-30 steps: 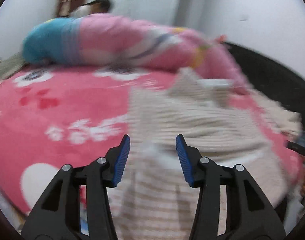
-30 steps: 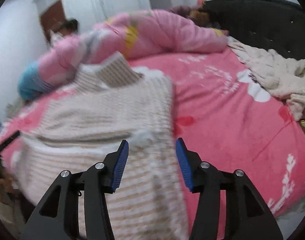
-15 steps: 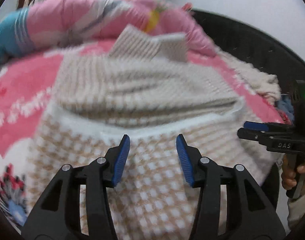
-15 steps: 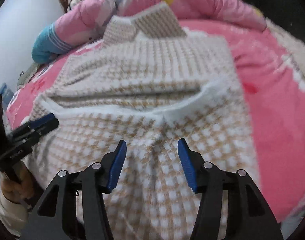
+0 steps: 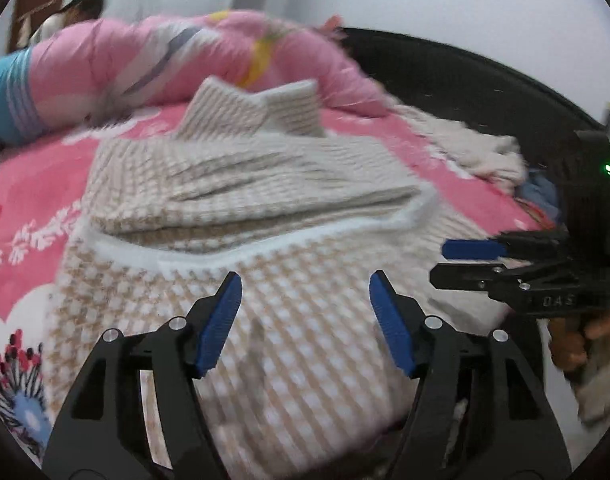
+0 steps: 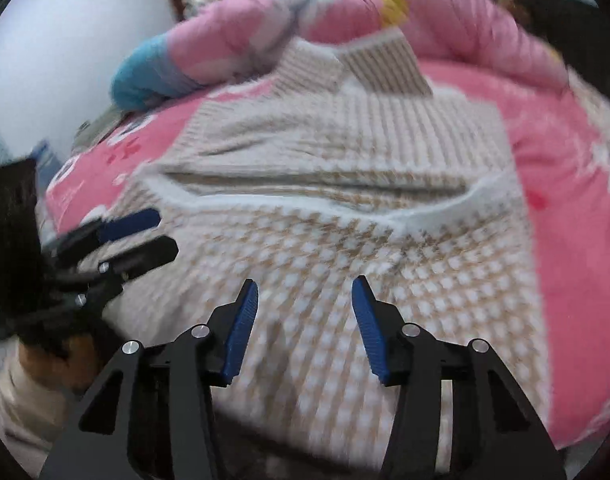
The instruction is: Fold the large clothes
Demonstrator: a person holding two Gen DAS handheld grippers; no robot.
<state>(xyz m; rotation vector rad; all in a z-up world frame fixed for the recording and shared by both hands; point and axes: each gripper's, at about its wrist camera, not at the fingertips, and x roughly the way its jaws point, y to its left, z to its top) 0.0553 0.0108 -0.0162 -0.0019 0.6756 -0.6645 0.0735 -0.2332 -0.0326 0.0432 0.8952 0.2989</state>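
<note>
A large beige and white checked knit sweater (image 5: 265, 216) lies flat on a pink bed, collar at the far end, its sleeves folded across the body. It also shows in the right wrist view (image 6: 345, 208). My left gripper (image 5: 305, 312) is open and empty above the sweater's near hem. My right gripper (image 6: 305, 320) is open and empty above the same hem. The right gripper shows at the right of the left wrist view (image 5: 469, 260), beside the sweater's right edge. The left gripper shows at the left of the right wrist view (image 6: 145, 232), beside the left edge.
A rolled pink and blue quilt (image 5: 153, 68) lies across the far end of the bed. A cream knit garment (image 5: 477, 148) is heaped at the right, against the black headboard (image 5: 465, 80). The pink sheet (image 6: 565, 200) borders the sweater on both sides.
Both grippers swung from the sides of the bed to face the sweater's near hem and stayed open. The left gripper's jaws stand wider apart than half a second ago.
</note>
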